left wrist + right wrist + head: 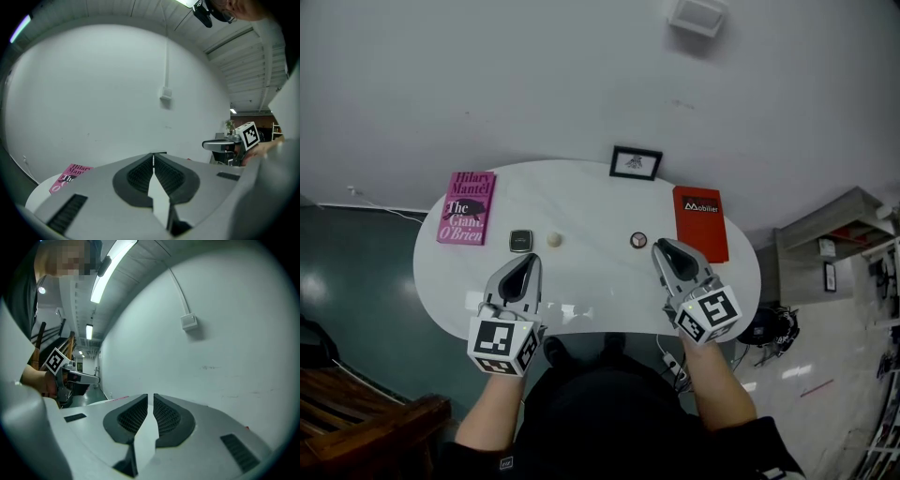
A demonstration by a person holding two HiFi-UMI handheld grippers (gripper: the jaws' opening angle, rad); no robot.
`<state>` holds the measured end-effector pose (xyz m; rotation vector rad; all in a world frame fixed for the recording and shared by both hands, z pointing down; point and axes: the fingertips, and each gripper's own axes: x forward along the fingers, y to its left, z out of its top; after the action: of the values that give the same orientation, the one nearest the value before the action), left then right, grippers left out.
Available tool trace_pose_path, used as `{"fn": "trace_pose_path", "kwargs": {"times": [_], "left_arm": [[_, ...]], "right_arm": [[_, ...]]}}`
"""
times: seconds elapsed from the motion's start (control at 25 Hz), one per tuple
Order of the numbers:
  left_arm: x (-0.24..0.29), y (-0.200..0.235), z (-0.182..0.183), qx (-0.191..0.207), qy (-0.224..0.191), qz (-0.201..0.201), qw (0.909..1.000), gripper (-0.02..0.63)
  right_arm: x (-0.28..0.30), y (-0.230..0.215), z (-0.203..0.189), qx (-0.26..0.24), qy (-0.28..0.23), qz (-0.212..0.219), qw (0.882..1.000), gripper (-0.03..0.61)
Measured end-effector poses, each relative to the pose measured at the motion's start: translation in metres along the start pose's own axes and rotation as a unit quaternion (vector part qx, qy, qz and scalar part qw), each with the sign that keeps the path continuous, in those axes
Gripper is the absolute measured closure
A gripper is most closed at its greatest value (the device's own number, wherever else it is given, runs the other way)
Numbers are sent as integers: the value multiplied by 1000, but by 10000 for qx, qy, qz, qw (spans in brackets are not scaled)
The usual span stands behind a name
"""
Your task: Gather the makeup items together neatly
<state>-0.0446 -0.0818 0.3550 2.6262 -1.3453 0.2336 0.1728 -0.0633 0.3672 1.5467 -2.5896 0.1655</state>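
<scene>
Claws — left claw (528,259) pressed fully together, right claw (660,247) narrowed to a thin slit — hold nothing. A square black compact (520,240) and a small cream ball (554,240) lie just ahead of the left claw; a small round case (638,240) sits just beside the right claw's tip on the white worktop (581,202).
</scene>
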Motion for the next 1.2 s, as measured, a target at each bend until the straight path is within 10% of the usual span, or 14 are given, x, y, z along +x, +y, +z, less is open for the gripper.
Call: {"fn": "trace_pose_path", "kwargs": {"times": [1.2], "left_arm": [[86,-58,-53,-143,676,3,9976,595]], "right_arm": [[52,-69,-162,614,1317,654,9872,405]]}}
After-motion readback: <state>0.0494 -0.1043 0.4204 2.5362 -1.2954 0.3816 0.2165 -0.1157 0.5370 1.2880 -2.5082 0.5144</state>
